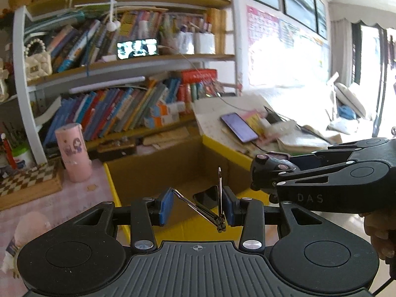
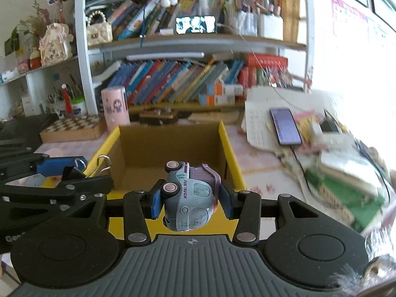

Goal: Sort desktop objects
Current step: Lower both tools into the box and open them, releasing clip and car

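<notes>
My left gripper (image 1: 196,204) is shut on a black binder clip (image 1: 210,204); its wire handles are spread between the blue pads, above the open cardboard box (image 1: 158,173) with yellow flaps. My right gripper (image 2: 191,199) is shut on a grey and purple toy truck (image 2: 190,195) lying on its side, held over the near edge of the same box (image 2: 173,148). The right gripper (image 1: 272,173) also shows at the right of the left wrist view, and the left gripper (image 2: 71,168) with the clip at the left of the right wrist view.
A pink cylinder cup (image 1: 73,152) and a checkered box (image 1: 27,183) stand left of the box. A phone (image 2: 284,126) lies on a paper pile to the right. A bookshelf (image 2: 188,81) fills the back. A plush toy (image 1: 27,232) lies on the pink mat.
</notes>
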`<act>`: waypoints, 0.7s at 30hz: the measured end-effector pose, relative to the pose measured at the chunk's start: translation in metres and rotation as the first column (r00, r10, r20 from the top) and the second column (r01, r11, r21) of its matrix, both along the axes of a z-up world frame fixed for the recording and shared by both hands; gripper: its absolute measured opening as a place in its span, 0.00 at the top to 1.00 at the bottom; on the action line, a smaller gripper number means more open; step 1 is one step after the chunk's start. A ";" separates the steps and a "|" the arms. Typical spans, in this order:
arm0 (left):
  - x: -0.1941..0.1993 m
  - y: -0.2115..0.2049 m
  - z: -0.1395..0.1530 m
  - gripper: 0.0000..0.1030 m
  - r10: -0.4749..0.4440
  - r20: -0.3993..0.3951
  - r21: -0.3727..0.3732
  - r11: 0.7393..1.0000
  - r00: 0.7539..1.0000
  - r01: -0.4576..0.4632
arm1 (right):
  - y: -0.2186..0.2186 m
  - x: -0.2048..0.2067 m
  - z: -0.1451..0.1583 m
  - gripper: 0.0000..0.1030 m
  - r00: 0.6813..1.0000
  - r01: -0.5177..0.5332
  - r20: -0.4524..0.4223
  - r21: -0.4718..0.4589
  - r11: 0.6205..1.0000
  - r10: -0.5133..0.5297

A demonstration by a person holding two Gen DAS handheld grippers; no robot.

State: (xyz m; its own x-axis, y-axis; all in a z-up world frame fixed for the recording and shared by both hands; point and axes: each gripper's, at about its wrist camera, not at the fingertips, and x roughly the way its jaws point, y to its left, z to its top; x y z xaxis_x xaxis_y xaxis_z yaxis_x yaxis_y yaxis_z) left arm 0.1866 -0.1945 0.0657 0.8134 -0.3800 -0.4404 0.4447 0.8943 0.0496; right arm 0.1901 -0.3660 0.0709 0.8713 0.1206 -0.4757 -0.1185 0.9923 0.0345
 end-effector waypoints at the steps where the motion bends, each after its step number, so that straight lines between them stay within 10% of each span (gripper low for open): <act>1: 0.005 -0.001 0.002 0.61 0.009 0.001 0.000 1.000 1.000 -0.009 | -0.003 0.007 0.002 0.59 1.000 -0.010 0.006 -0.005 1.000 0.010; 15: 0.090 -0.021 -0.016 0.61 0.098 -0.075 0.122 0.989 0.992 -0.088 | -0.007 0.114 -0.017 0.59 0.977 -0.197 -0.109 -0.146 0.969 0.183; 21: 0.127 -0.018 -0.034 0.61 0.156 -0.161 0.166 0.978 0.974 -0.129 | 0.011 0.160 -0.029 0.59 0.942 -0.326 -0.175 -0.292 0.899 0.285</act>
State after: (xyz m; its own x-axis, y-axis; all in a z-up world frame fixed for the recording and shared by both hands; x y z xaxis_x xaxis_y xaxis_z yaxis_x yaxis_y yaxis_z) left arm 0.3139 -0.2129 0.0313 0.7610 -0.1822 -0.6227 0.3268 0.9367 0.1254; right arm 0.3500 -0.3548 0.0415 0.7465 0.1989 -0.6350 -0.4327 0.8701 -0.2362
